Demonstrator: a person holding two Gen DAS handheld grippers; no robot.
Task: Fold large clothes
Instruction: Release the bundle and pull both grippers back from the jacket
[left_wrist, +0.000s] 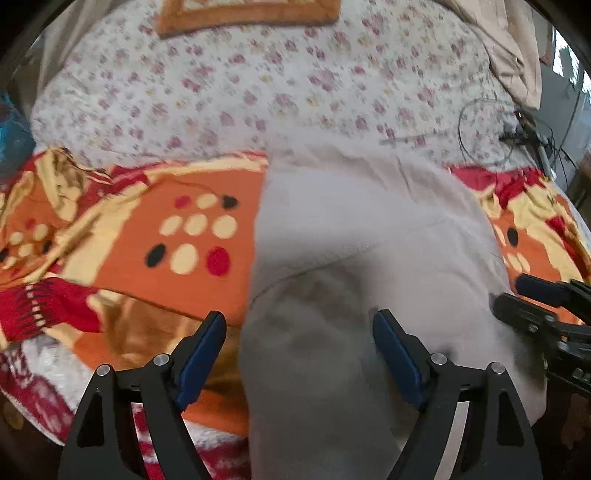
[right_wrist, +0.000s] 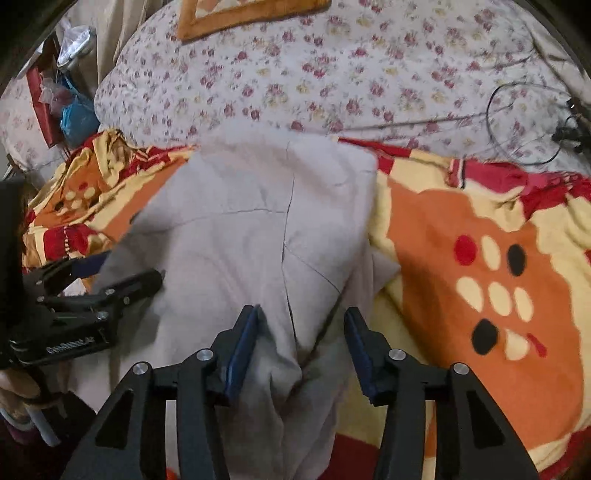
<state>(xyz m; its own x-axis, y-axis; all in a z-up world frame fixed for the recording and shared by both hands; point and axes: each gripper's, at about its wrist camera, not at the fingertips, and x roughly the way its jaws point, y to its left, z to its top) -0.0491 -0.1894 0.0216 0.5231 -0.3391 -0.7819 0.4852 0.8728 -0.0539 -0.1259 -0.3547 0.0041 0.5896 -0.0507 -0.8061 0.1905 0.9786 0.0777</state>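
A pale grey garment (left_wrist: 354, 236) lies partly folded on an orange, red and cream blanket (left_wrist: 155, 225). It also shows in the right wrist view (right_wrist: 236, 221), with seams across it. My left gripper (left_wrist: 299, 325) is open, its blue pads wide apart over the garment's near left part, holding nothing. My right gripper (right_wrist: 301, 321) is open over the garment's near right part, empty. The right gripper appears at the right edge of the left wrist view (left_wrist: 517, 299). The left gripper appears at the left of the right wrist view (right_wrist: 122, 277).
A floral sheet (left_wrist: 258, 85) covers the bed beyond the blanket (right_wrist: 498, 266). An orange-framed cushion (left_wrist: 243, 14) lies at the far side. Black cables (right_wrist: 524, 122) loop at the far right. Bags and clutter (right_wrist: 70, 107) stand beside the bed at the left.
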